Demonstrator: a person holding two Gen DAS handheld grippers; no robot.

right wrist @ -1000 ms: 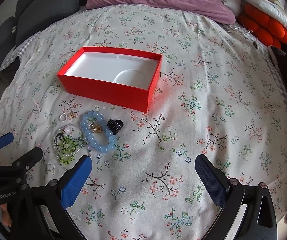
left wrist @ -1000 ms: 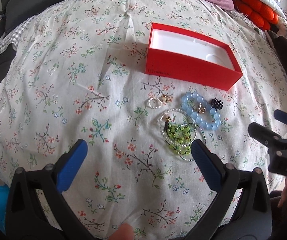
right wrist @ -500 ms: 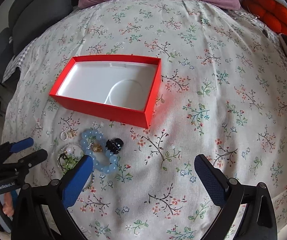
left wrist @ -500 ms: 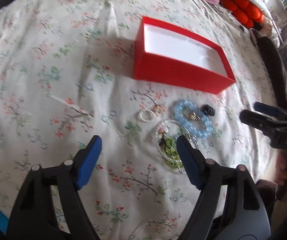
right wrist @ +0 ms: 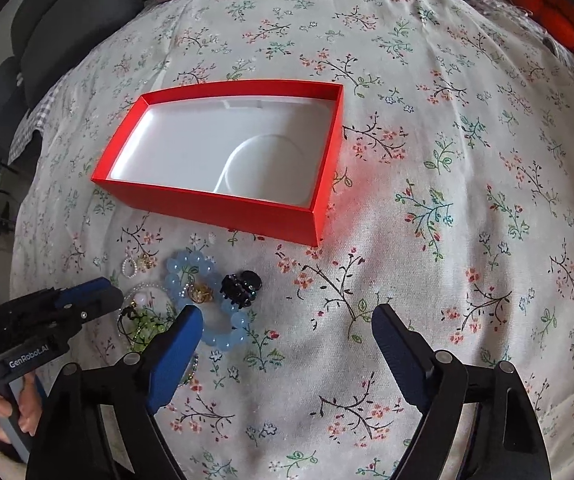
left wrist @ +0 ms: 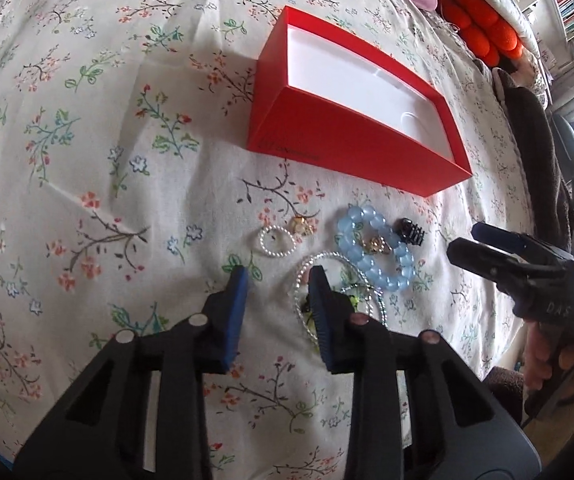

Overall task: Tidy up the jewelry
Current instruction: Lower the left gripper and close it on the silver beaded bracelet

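Red box (right wrist: 223,208) long axis runs left-right, opening upward

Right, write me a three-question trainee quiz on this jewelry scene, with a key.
1. True or false: the red box already holds a bracelet.
2. Which piece lies inside the ring of the blue bead bracelet?
A. the black hair claw
B. a gold-coloured ornament
C. the small pearl ring
3. Fill in: the left gripper has its fingers narrowed over the ____ edge of the jewelry pile, while the right gripper is wide open over bare bedspread.

Key
1. False: its white interior is empty.
2. B
3. Near (by the clear bead strand and green bead piece).
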